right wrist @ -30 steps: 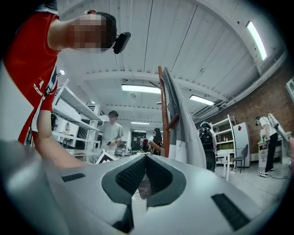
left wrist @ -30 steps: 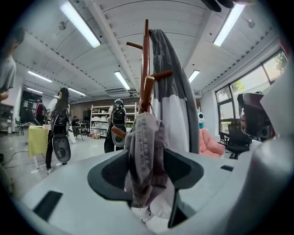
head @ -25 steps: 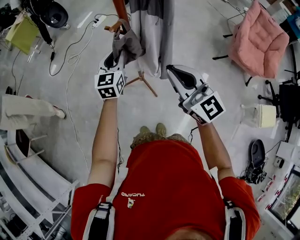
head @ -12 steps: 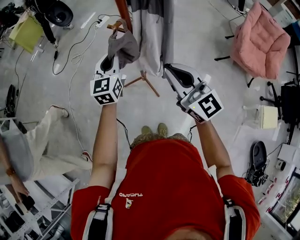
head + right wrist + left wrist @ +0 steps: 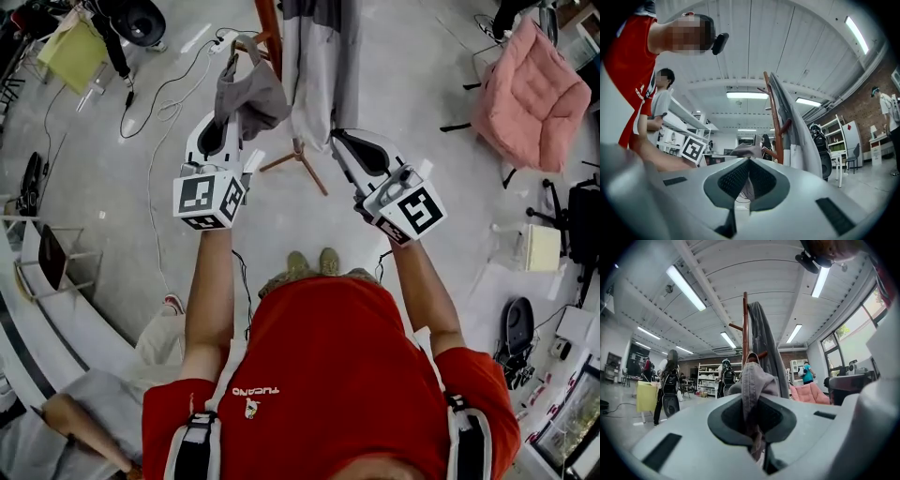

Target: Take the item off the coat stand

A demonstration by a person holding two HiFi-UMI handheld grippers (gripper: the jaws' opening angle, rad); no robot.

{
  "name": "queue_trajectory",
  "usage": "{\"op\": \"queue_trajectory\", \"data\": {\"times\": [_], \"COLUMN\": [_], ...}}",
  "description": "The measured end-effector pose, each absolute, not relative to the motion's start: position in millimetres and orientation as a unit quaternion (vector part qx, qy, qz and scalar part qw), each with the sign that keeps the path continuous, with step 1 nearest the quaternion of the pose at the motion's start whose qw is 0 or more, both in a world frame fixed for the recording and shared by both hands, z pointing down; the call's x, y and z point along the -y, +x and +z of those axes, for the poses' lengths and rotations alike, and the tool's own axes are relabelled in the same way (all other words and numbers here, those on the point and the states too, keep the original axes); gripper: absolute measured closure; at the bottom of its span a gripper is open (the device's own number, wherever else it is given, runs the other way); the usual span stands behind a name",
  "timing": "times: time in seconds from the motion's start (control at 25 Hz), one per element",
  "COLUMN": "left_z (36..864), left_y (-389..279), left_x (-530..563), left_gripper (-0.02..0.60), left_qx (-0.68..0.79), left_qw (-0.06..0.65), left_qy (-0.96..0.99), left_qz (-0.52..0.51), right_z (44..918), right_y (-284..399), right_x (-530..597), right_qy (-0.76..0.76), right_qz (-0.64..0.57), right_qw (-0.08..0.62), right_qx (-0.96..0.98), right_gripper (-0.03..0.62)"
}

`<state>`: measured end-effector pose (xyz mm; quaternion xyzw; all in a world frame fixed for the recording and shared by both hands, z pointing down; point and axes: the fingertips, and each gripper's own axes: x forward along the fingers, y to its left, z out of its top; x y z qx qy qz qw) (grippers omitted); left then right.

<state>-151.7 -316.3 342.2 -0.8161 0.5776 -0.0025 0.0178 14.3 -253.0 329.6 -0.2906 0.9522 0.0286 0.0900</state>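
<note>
Left tool (image 5: 231, 114) is clenched on a fold of the grey cap (image 5: 248, 94). In the left gripper view the cloth is pinched between the two jaws of that tool (image 5: 752, 427) and the cap (image 5: 754, 380) bulges up right above them. In the head view the cap sits in the upper middle of the frame, just above and touching the left tool's tip. Its top strap reaches up beside a peg of the wooden coat stand (image 5: 272, 23); whether it is hooked there I cannot tell.

The right tool (image 5: 341, 141) is at center right, apart from the cap. A grey coat (image 5: 319, 66) hangs from the stand between it and the cap. Its jaws are closed tip to tip with nothing gripped. In the right gripper view that tool (image 5: 749, 161) points at the cap (image 5: 746, 151), with the stand (image 5: 776, 117) and coat (image 5: 799, 136) to the right.
</note>
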Motion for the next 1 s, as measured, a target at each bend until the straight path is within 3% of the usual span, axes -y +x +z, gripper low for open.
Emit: {"op": "queue_trajectory", "data": {"times": [1.0], "left_z": [333.5], "left_y": [-158.6], "left_x": [208.9], "left_gripper": [0.554], "left_qx": [-0.556], "left_qw": [-0.008], "left_qy": [-0.831], "left_qz": [0.017], "right_z": [330.7], "right_y": [27.7], "right_x": [226.4], "right_qy": [-0.294], "right_qz": [0.023], "right_qw": [0.112], "right_qx": [-0.949], "right_gripper": [0.57]}}
